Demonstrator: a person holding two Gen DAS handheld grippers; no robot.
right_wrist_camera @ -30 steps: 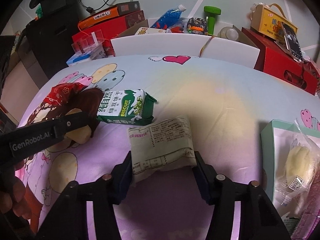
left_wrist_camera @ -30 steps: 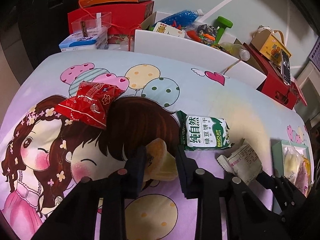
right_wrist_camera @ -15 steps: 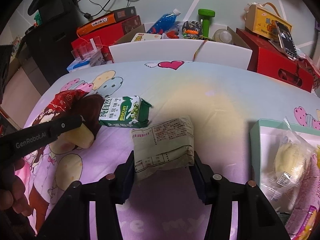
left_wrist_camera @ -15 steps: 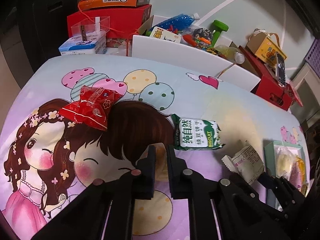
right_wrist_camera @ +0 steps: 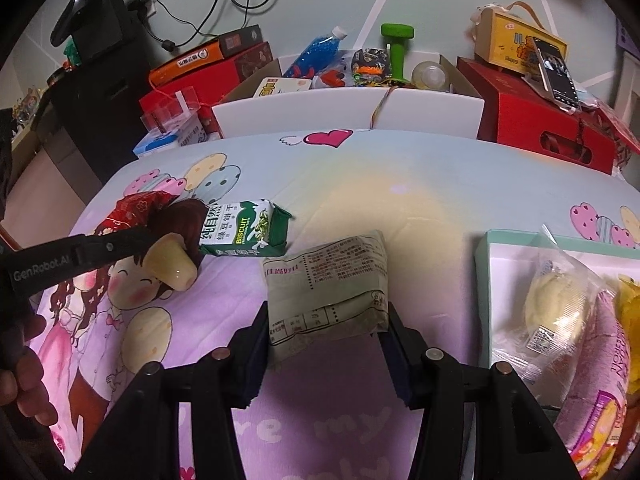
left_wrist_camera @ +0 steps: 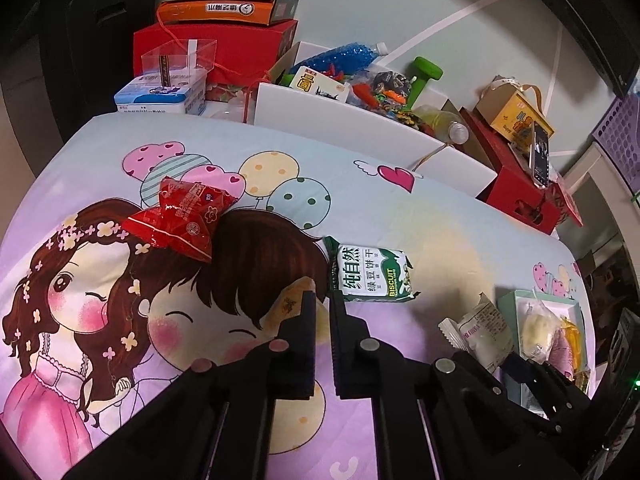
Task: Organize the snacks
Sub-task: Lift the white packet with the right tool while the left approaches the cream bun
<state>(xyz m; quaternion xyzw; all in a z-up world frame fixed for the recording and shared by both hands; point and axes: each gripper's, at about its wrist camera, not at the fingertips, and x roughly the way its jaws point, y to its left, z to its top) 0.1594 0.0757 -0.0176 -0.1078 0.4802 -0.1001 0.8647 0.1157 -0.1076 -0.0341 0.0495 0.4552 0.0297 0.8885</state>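
Flanking jelly cup (right_wrist_camera: 173,265): biscuit pkt (right_wrist_camera: 241,233) (touching?)

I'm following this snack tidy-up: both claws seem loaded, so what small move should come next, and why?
Probably carry the pale packet in the right claw sideways to the mint tray, since it is gripped and that tray already holds wrapped snacks; the left claw pinches a yellow jelly cup.

Gripped jelly cup (right_wrist_camera: 172,266), pale packet (right_wrist_camera: 326,280)

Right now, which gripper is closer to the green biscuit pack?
Left. The left gripper, shut on a yellow jelly cup, sits right beside the green biscuit pack. The right gripper, gripping a pale wrapped snack, is further off.
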